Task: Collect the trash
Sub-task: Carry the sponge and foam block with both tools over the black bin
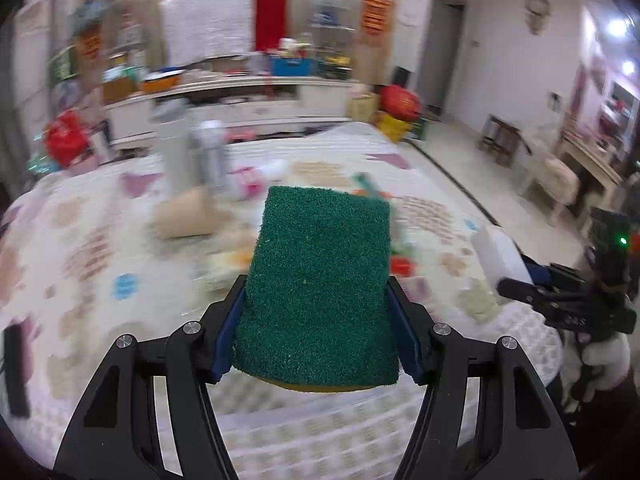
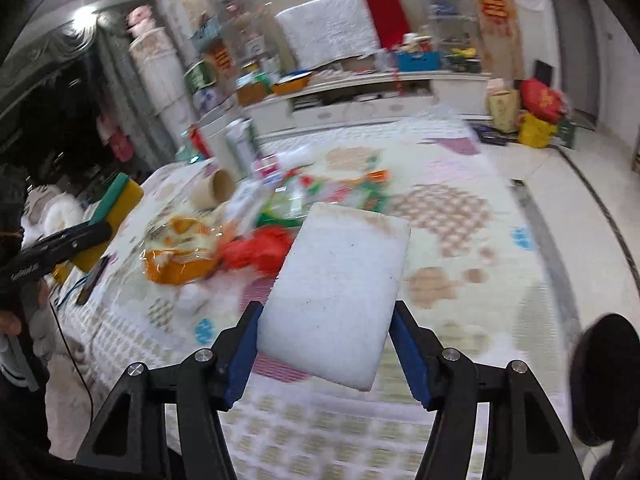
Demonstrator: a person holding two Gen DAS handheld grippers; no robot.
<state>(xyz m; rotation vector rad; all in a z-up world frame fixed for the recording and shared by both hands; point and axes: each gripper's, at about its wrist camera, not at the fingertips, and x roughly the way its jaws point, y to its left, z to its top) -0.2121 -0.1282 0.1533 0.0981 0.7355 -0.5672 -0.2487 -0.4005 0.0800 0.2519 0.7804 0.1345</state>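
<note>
Left tongs [image 1: 318, 320] pinching a green scouring sponge [image 1: 320, 280] by its side edges, held above the patterned surface [image 1: 360, 420]. Right tongs [image 2: 324, 344] pinching a white sponge [image 2: 340, 288] the same way. Trash pile [image 2: 256, 232], wrappers and a cardboard tube [image 2: 212, 192], lies farther out, mid-surface, blurred.

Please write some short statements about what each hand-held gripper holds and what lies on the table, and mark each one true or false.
1. The left hand-held gripper holds a green scouring sponge. True.
2. The right hand-held gripper is empty. False: it holds a white foam block.
3. A cardboard tube lies on its side on the table. True.
4. The table is bare wood. False: a patterned cloth covers it.
</note>
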